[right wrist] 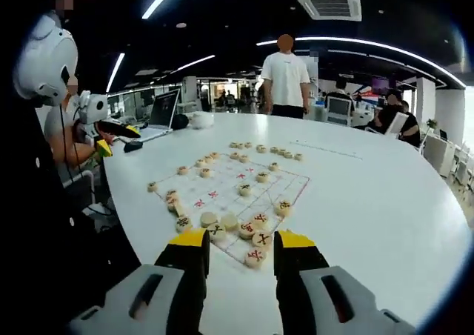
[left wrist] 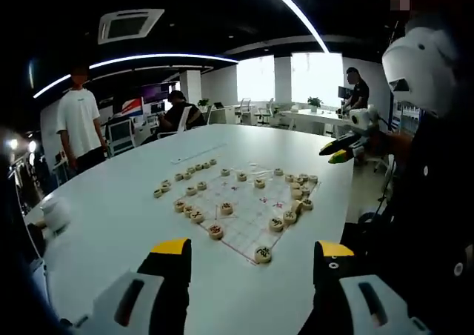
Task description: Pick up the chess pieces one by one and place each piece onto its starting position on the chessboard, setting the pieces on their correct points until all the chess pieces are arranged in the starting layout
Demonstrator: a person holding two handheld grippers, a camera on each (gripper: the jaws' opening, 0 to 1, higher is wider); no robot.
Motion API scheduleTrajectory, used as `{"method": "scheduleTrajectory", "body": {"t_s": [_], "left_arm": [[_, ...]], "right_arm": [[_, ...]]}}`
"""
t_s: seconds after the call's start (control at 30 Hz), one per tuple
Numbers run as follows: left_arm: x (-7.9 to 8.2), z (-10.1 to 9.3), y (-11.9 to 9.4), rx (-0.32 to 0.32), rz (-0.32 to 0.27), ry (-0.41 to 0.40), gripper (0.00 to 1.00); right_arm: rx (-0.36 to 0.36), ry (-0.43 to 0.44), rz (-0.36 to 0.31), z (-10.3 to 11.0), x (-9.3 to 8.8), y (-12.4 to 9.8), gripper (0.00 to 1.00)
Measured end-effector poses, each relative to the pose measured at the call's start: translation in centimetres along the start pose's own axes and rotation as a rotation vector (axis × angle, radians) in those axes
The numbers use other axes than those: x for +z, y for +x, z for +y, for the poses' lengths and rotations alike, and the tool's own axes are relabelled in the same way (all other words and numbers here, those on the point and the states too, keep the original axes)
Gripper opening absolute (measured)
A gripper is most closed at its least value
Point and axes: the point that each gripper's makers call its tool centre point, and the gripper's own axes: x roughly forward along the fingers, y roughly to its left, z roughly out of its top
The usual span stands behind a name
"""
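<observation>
Jaws of both grippers stand released above the chessboard [left wrist: 248, 209]; the right gripper view alone shows a laptop [right wrist: 161, 113].

- The left gripper [left wrist: 252, 250] is seen in the left gripper view with its two yellow-tipped black jaws rising from the bottom, set wide apart with nothing between them.
- The right gripper [right wrist: 241, 239] is seen in the right gripper view with jaws parted by a narrower gap (nothing gripped).
- Each gripper also shows in the other's view, held up in the air at the side by the person's hand [right wrist: 74, 144], bare forearm below it.
</observation>
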Motion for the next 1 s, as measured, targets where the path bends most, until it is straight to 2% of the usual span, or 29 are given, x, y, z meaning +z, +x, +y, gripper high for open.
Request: {"method": "scheduleTrajectory", "body": {"t_s": [0.43,0.8,1.0], "left_arm": [[-0.1,0.3,-0.8,0.038,-0.017,-0.024,0.68],[0.0,0.7,-0.6,0.031,-0.023,-0.027,0.68],[-0.3,0.8,-0.4,0.022,-0.024,-0.031,0.68]], "right_arm": [[0.024,-0.029,-0.005,0.6,1.1,0.4,0.37],[0.031,-0.049,-0.002,0.5,1.9,0.2,0.37],[0.055,-0.086,0.019,1.3,2.5,0.3,0.37]]}}
